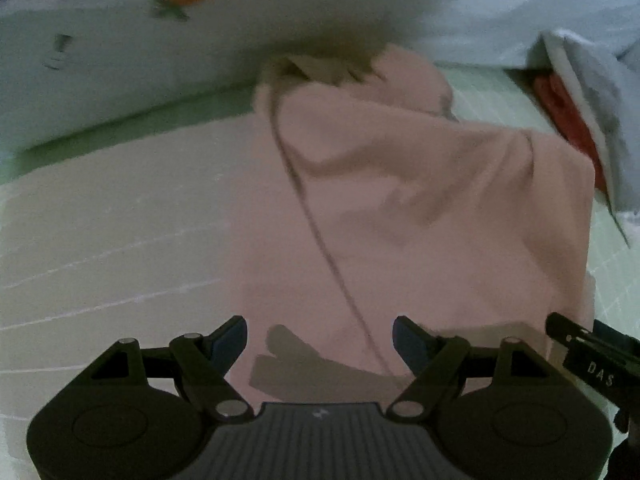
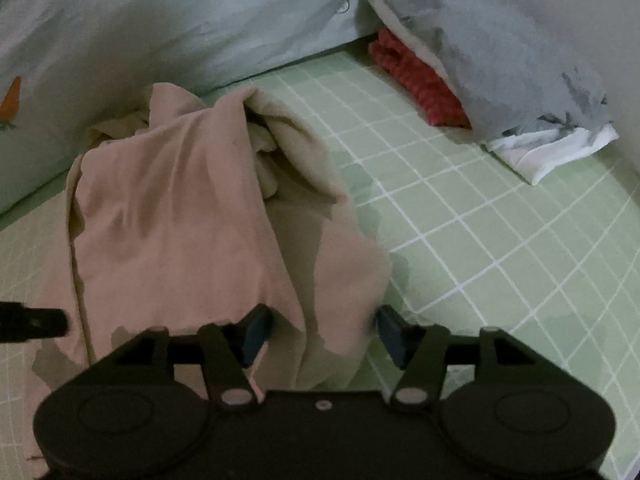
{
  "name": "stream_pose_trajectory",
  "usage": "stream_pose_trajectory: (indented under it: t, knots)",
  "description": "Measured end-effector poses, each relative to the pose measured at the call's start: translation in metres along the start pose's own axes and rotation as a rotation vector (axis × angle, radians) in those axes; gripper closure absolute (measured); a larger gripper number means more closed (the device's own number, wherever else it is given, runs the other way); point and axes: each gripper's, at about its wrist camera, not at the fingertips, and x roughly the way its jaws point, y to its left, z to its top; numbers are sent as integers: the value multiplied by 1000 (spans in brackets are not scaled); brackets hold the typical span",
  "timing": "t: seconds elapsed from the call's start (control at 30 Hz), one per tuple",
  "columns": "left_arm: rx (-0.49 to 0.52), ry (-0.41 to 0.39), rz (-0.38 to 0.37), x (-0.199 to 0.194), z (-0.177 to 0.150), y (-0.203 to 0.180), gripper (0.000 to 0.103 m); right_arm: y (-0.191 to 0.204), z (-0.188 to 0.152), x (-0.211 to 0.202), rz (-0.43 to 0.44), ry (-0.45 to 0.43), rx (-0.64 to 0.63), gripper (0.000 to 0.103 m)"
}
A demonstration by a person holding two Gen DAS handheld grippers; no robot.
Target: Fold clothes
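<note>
A bed is carrying everything here, and its green sheet [image 2: 500,240] with a grid of thin white lines is covering the mattress. A pink garment [image 2: 172,216] is lying crumpled on the sheet, with one part doubled over itself and a paler bunched part at its far end. Behind it a pale blue quilt [image 2: 200,20] with an orange carrot print is resting along the far side of the bed. To the right a grey-blue pillow [image 2: 500,56] is sitting on the sheet, partly over a red cloth [image 2: 416,80] and a white cloth [image 2: 552,152], well apart from the garment.
</note>
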Motion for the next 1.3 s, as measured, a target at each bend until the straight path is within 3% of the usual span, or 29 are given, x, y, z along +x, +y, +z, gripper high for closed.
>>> stream_pose_trajectory:
  t: [0.1, 0.2, 0.27, 0.3, 0.43, 0.6, 0.7, 0.9, 1.1, 1.17, 1.27, 1.3]
  knots:
    - [-5, 30, -4, 13, 2, -3, 34, -2, 4, 6, 11, 15, 11, 40]
    - [8, 30, 33, 17, 0, -4, 61, 0, 5, 8, 14, 20, 14, 40]
    - [0, 22, 59, 15, -2, -1, 92, 1, 5, 8, 14, 18, 10, 40]
    - [-20, 20, 63, 13, -4, 4, 94, 2, 5, 8, 14, 15, 7, 41]
    - [-121, -12, 81, -6, -16, 42, 95, 4, 3, 3, 27, 1, -3, 52]
    - [-235, -78, 162, -45, -44, 98, 95, 16, -7, -14, 45, -32, -74, 78]
    - [-373, -70, 136, -64, -78, 140, 95, 28, -20, -27, 85, -38, -124, 86]
    - [-525, 3, 177, -108, -179, 200, 95, 71, -71, -58, 178, 14, -225, 88]
    - [-700, 80, 221, -136, -236, 250, 89, 109, -109, -83, 249, 75, -287, 82]
    - [-688, 54, 262, -144, -232, 255, 73, 112, -108, -91, 255, 47, -286, 74]
    - [-663, -4, 263, -149, -222, 250, 47, 108, -99, -102, 257, -14, -260, 63]
    - [-653, -10, 253, -149, -218, 248, 45, 105, -94, -106, 256, -37, -244, 61]
